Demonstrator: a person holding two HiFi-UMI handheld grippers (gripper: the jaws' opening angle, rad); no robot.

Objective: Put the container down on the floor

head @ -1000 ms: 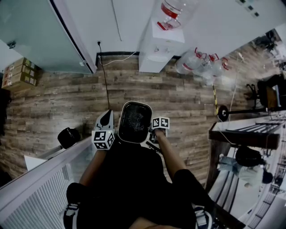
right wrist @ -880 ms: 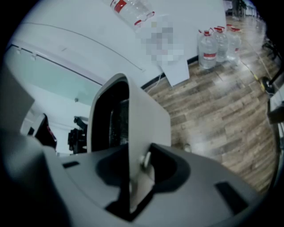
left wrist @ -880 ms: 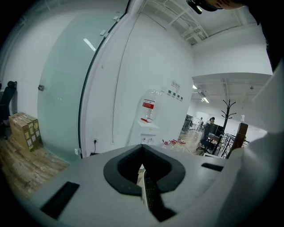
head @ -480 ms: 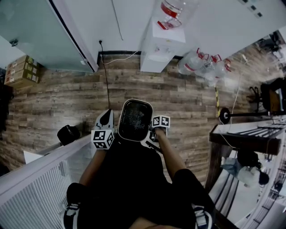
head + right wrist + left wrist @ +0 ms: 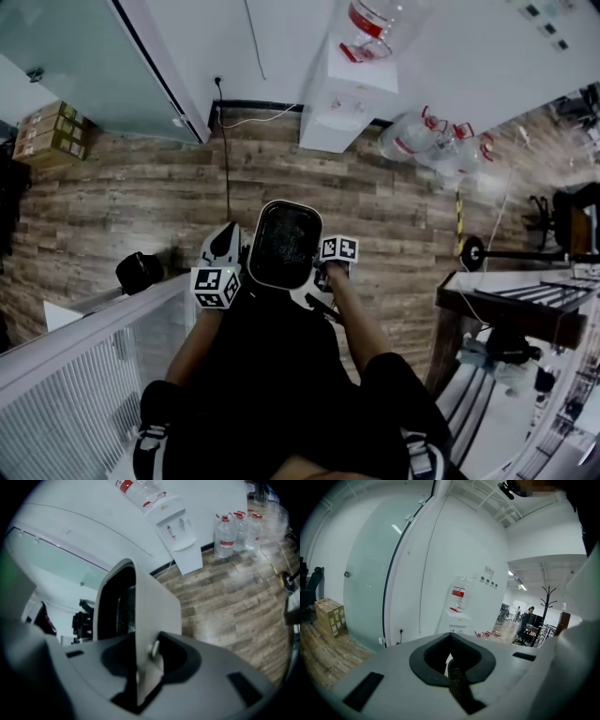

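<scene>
1. My left gripper (image 5: 450, 669) had its jaws pressed together with nothing between them. A pale wall, which I took for the container's outside, ran past just to the right of those jaws. I could not tell whether it touched them.
2. The container (image 5: 283, 246), white-rimmed and dark inside, hung between my two grippers with its mouth turned up toward me, well clear of the wooden floor (image 5: 122, 211).
3. My right gripper (image 5: 146, 662) was pinching the container's thin side wall edge-on between its jaws. The rest of the container rose beyond the jaws and to their left.
4. Ahead of the right jaws and off to their right, a water dispenser (image 5: 349, 101) and some water bottles (image 5: 436, 141) stood well apart from my load.
5. Over the last second the planks and the dispenser had slid a little across the head view, while the container kept its place between my grippers and the pinch held unchanged. I judged that I had only been carrying it along, so the lowering had not begun. The bare planks below the jaws looked a fair spot to set it down.
</scene>
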